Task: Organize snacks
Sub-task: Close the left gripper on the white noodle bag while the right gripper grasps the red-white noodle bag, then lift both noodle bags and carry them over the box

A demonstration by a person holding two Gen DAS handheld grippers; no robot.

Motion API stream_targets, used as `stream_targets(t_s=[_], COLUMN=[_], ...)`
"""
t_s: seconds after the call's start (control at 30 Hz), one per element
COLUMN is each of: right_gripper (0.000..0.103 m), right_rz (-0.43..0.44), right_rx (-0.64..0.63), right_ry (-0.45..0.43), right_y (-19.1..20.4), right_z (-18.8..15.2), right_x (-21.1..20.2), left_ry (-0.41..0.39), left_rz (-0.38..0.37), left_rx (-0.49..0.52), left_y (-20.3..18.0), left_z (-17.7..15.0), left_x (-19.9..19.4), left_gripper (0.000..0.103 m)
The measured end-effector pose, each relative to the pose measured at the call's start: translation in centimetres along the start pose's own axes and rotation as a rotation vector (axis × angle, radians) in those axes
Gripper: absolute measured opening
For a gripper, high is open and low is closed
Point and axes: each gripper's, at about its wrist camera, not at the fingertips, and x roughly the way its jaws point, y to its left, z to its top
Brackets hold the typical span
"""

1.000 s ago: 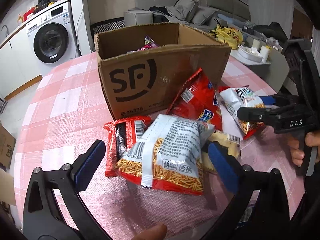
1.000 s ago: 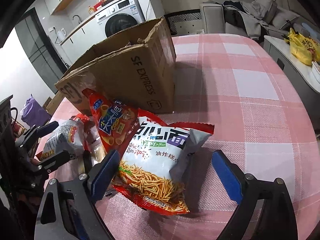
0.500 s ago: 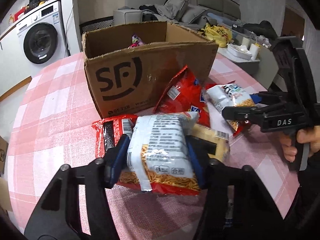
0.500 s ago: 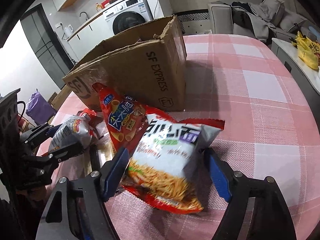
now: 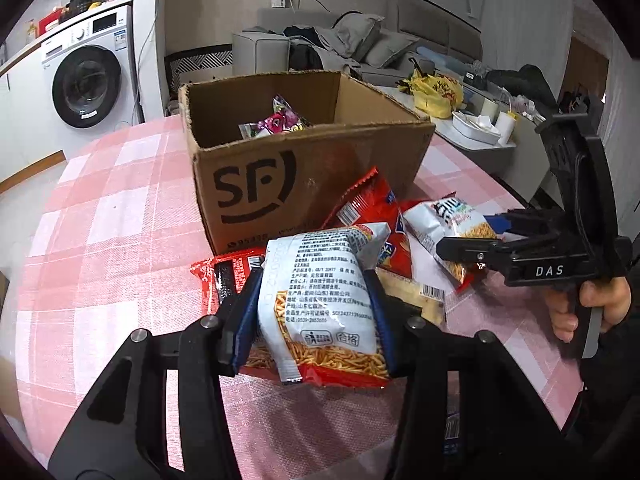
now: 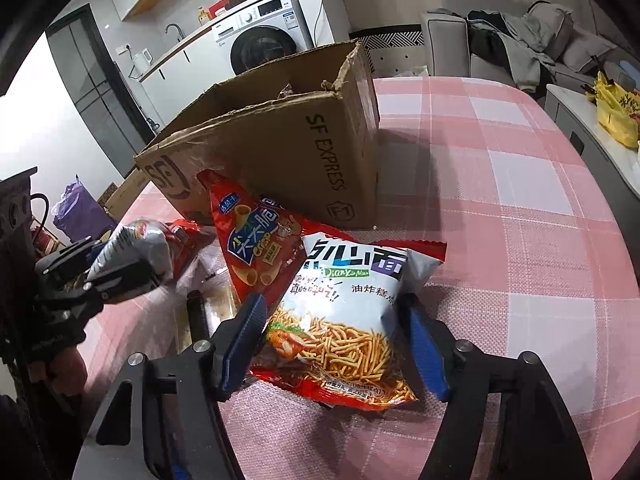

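Observation:
My left gripper is shut on a white-and-red noodle snack bag, lifted off the table in front of the open SF cardboard box. My right gripper is shut on a second noodle snack bag that rests on the table. A red crisp bag leans against the box. A red packet and a flat beige pack lie under the left bag. A purple packet lies inside the box.
The round table has a pink checked cloth. A washing machine stands at the back left, a sofa behind, and a side table with a yellow bag to the right.
Both grippers have closed on their noodle bags. The left one has lifted its bag up and closer to the box; the right bag still rests on the table.

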Motion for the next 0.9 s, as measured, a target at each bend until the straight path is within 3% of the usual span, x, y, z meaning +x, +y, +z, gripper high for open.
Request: stream_targets(t_s=[0.07, 0.27, 0.9], right_gripper=[0.054, 0.046, 0.046], right_rz=[0.0, 0.009, 0.05], right_rx=[0.004, 0.02, -0.019], right_ry=[-0.005, -0.059, -0.2], right_y=[-0.1, -0.4, 1.5], right_z=[0.0, 0.3, 1.1], right_x=[0.0, -1.0, -6.2], left_ry=[-0.012, -0.047, -0.151], left_rz=[0.008, 0.028, 0.049], left_rx=[-0.004, -0.016, -0.066], left_y=[0.1, 0.1, 1.0], left_z=[0.1, 0.3, 1.4], left_x=[-0.4, -1.8, -5.6], left_gripper=[0.045, 0.045, 0.045])
